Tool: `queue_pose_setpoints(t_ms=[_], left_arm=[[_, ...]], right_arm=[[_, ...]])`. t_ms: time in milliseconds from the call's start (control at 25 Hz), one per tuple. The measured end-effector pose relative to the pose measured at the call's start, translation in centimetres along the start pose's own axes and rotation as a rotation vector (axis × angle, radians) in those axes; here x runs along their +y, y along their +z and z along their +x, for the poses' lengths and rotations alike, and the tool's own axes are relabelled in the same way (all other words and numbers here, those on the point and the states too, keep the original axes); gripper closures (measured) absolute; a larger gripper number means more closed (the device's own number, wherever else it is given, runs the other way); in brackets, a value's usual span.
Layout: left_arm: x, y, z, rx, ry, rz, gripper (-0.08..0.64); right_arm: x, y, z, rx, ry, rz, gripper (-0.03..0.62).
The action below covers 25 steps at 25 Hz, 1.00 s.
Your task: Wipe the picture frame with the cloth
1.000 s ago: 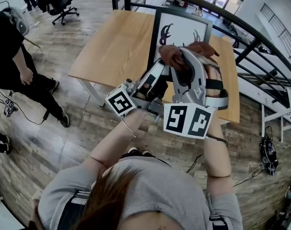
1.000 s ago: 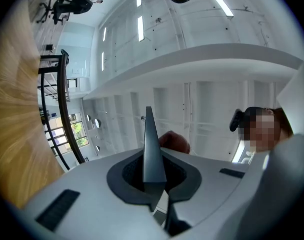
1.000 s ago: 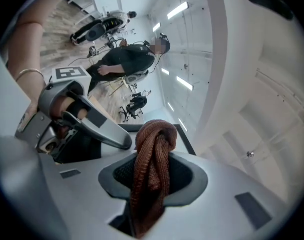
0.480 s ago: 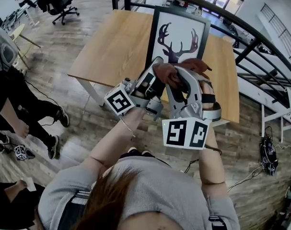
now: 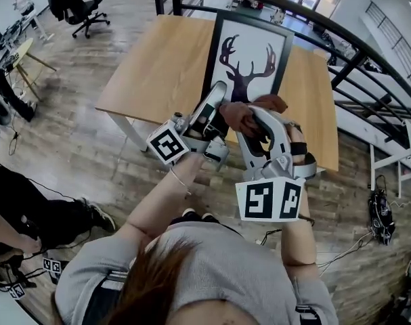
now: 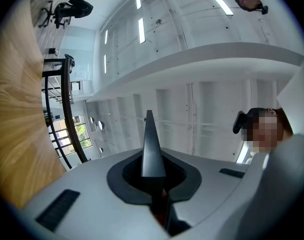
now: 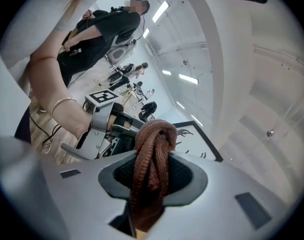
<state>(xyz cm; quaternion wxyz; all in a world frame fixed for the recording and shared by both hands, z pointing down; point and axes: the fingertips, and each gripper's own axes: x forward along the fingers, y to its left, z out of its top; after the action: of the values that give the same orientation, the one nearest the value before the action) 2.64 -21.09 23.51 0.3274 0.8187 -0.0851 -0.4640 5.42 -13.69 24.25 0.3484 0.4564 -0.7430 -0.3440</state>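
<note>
The picture frame (image 5: 250, 51), black-edged with a dark antlered deer print, lies on the wooden table (image 5: 164, 66). A brown cloth (image 5: 242, 116) is bunched in my right gripper (image 5: 251, 119), which is shut on it just in front of the frame's near edge. In the right gripper view the cloth (image 7: 150, 156) fills the gap between the jaws, with the frame (image 7: 194, 134) beyond. My left gripper (image 5: 219, 95) is beside the cloth on its left, tilted upward. In the left gripper view my left gripper (image 6: 149, 121) is shut with nothing in it and faces the ceiling.
A black curved railing (image 5: 368, 42) runs behind and right of the table. An office chair (image 5: 73, 2) stands far left. A person in dark clothes (image 5: 29, 215) is at the lower left. Cables and a device (image 5: 380, 215) lie on the floor at right.
My right gripper has come down and toward me with the cloth, uncovering the deer print. The left gripper barely moved. The person at left has moved toward the lower left.
</note>
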Motion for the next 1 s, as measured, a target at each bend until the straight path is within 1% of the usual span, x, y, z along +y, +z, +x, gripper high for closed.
queue_pose_setpoints(t_ms=[80,160,280,360,440,480,560,640,720,840,1000], left_arm=[[0.0,0.0,0.0,-0.016,-0.001,-0.012,0.541],[-0.2,0.0,0.1,-0.027,-0.008,-0.017,0.541],[-0.5,0.0,0.1,-0.033,-0.021,-0.027,0.541],[-0.7,0.0,0.1,-0.032,-0.025,-0.031,0.541],[-1.0,0.0,0.1,-0.028,-0.026,-0.035,0.541],[-1.1,0.0,0.1,-0.026,-0.027,-0.038,0.541],[-1.2,0.0,0.0,-0.022,-0.029,-0.046,0.541],[-1.4,0.1,0.0,-0.017,-0.034,-0.052,0.541],[-1.5,0.2,0.1,-0.010,-0.043,-0.053,0.541],[-1.5,0.3,0.2,-0.005,-0.050,-0.049,0.541],[-1.9,0.3,0.2,-0.004,-0.057,-0.044,0.541]], right_arm=[[-1.4,0.4,-1.3,-0.033,-0.028,0.034,0.459],[-3.8,0.7,-2.4,-0.064,-0.082,0.047,0.459],[-8.7,1.0,-4.0,-0.085,-0.209,0.027,0.459],[-12.5,0.4,-5.1,-0.065,-0.331,0.063,0.459],[-16.2,-0.7,-6.0,-0.016,-0.456,0.100,0.459],[-17.8,-1.2,-6.0,0.014,-0.504,0.092,0.459],[-20.5,-1.7,-5.3,0.066,-0.558,0.035,0.459],[-22.0,-2.0,-3.8,0.103,-0.568,-0.027,0.459],[-22.3,-2.2,-1.9,0.132,-0.546,-0.070,0.459],[-20.7,-2.6,0.5,0.162,-0.487,-0.120,0.459],[-18.5,-2.4,1.5,0.164,-0.429,-0.146,0.459]])
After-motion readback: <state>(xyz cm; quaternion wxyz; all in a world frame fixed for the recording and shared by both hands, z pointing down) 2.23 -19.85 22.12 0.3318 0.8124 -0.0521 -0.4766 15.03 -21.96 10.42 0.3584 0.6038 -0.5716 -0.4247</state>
